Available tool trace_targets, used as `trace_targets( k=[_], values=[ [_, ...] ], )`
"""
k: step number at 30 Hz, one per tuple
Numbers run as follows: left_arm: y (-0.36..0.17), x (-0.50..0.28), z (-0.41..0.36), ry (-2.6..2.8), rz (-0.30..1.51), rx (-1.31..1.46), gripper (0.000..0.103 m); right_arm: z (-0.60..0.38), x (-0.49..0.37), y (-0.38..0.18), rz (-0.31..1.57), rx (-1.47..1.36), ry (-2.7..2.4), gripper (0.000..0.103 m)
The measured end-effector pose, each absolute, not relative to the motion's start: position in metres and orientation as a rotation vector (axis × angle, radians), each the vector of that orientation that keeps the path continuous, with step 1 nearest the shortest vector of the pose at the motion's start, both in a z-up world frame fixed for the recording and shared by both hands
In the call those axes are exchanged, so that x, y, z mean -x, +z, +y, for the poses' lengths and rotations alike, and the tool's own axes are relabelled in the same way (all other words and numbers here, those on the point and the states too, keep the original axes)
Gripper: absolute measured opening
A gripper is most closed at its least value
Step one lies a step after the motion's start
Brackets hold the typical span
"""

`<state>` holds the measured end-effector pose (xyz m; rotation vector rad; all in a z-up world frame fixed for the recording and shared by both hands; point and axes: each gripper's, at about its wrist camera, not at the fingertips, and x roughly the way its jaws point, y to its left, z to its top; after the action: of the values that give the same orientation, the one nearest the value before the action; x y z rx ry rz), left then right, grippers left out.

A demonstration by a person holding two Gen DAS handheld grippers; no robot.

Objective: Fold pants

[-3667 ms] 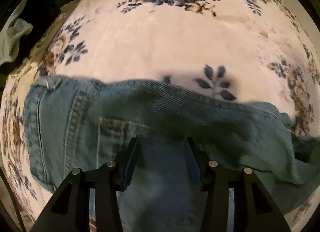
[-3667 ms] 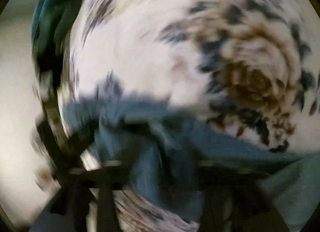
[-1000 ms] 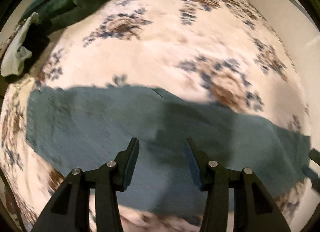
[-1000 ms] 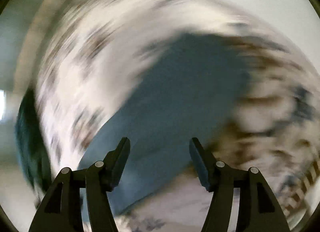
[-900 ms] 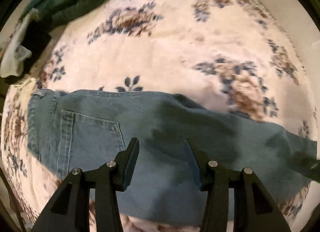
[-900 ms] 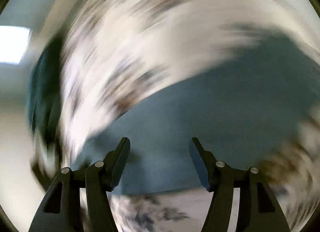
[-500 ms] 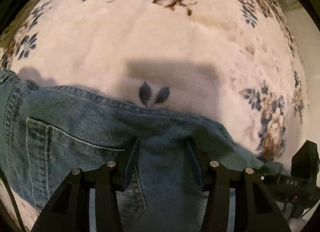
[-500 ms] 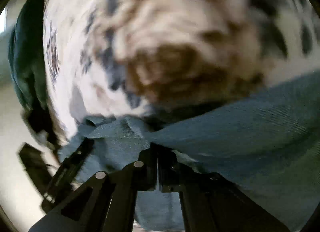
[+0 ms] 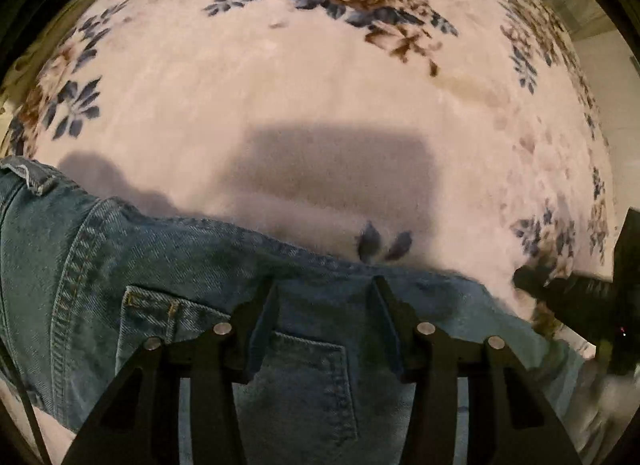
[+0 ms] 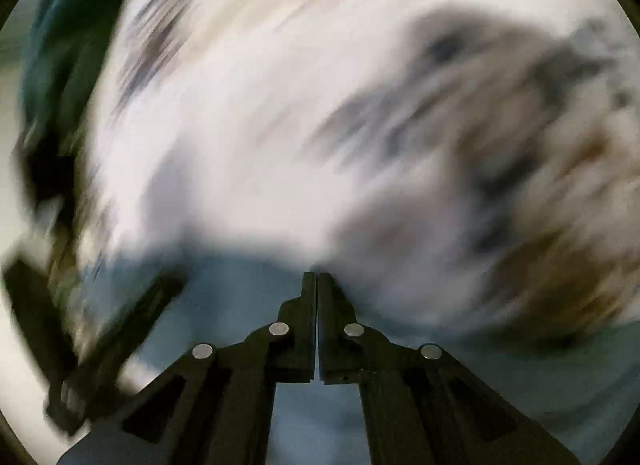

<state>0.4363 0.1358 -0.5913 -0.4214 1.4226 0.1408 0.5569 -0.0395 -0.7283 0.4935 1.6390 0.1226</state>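
Pants [image 9: 168, 265] are lying across the floral blanket [image 9: 280, 97]; our left gripper [image 9: 324, 297] is straddling the folded denim edge, jaws apart, while our right gripper [image 10: 317, 277] is swinging fully closed, possibly dragging cloth crooked.

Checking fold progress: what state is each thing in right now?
jeans: lying on the blanket, back pocket up.
floral blanket: spread flat under them.
left gripper: jaws apart over the denim.
right gripper: jaws shut; view too blurred to show a grip.
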Motion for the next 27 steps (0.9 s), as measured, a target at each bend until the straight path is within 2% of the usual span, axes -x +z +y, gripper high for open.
trace_targets(
  k=[2, 3, 4, 7, 10, 11, 14, 16, 18, 19, 20, 21, 24, 27],
  values=[
    [-0.588, -0.434, 0.139, 0.127, 1.417, 0.441, 0.044, -0.062, -0.559, -0.729, 1.651, -0.640, 0.138, 0.000],
    [-0.583, -0.432, 0.144, 0.130, 1.405, 0.451, 0.044, -0.061, -0.559, -0.724, 1.651, -0.666, 0.201, 0.007],
    [-0.579, -0.429, 0.148, 0.134, 1.395, 0.456, 0.044, -0.048, -0.556, -0.711, 1.641, -0.671, 0.322, 0.007],
    [-0.570, -0.418, 0.159, 0.162, 1.372, 0.438, 0.044, 0.003, -0.542, -0.690, 1.659, -0.592, 0.536, 0.008],
    [-0.583, -0.416, 0.164, 0.162, 1.392, 0.432, 0.044, 0.043, -0.539, -0.714, 1.716, -0.396, 0.517, 0.007],
    [-0.586, -0.413, 0.168, 0.147, 1.390, 0.444, 0.044, 0.042, -0.544, -0.734, 1.734, -0.301, 0.381, 0.000],
    [-0.575, -0.409, 0.175, 0.125, 1.378, 0.478, 0.044, 0.005, -0.553, -0.762, 1.790, -0.621, 0.248, 0.000],
    [-0.552, -0.397, 0.186, 0.137, 1.336, 0.523, 0.044, 0.003, -0.550, -0.738, 1.742, -0.605, 0.287, 0.007],
    [-0.527, -0.377, 0.197, 0.118, 1.271, 0.605, 0.044, 0.005, -0.539, -0.702, 1.686, -0.493, 0.349, 0.025],
    [-0.513, -0.360, 0.203, 0.121, 1.238, 0.643, 0.045, 0.006, -0.527, -0.682, 1.655, -0.472, 0.359, 0.044],
    [-0.503, -0.356, 0.204, 0.130, 1.225, 0.659, 0.046, 0.000, -0.516, -0.664, 1.614, -0.489, 0.370, 0.069],
    [-0.494, -0.336, 0.210, 0.153, 1.211, 0.678, 0.048, -0.001, -0.498, -0.647, 1.575, -0.523, 0.379, 0.076],
    [-0.487, -0.292, 0.231, 0.252, 1.207, 0.722, 0.050, 0.000, -0.433, -0.626, 1.556, -0.613, 0.319, 0.076],
    [-0.503, -0.257, 0.266, 0.358, 1.211, 0.841, 0.050, 0.008, -0.365, -0.637, 1.611, -0.712, 0.208, 0.076]
  ],
)
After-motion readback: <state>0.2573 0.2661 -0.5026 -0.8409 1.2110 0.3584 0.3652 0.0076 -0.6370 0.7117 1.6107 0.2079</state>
